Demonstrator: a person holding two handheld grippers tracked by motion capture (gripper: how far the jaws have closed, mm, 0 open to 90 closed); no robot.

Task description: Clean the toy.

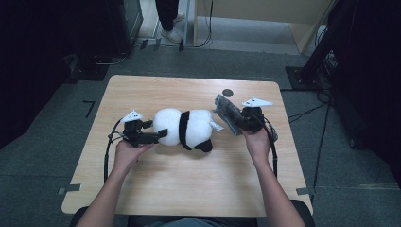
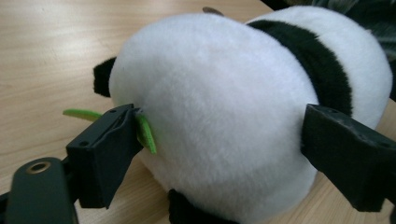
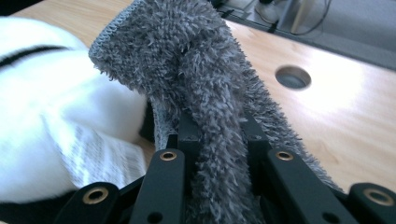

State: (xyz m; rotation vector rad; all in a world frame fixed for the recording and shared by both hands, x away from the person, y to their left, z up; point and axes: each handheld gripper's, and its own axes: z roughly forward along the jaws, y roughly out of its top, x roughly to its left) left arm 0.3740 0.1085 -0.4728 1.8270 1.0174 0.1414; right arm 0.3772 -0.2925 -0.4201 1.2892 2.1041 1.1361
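this looked like a lab or recording studio: a light wooden table stood on grey carpet, ringed by black curtains, loose black cables and floor tape marks.

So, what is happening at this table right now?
A person works at a wooden table with a claw in each hand. The left claw has its jaws spread around one end of a plush panda that lies on the table; whether the pads press on it is hard to tell. The right claw is shut on a grey fluffy cloth and holds it up beside the panda's other end, near its white fabric label.
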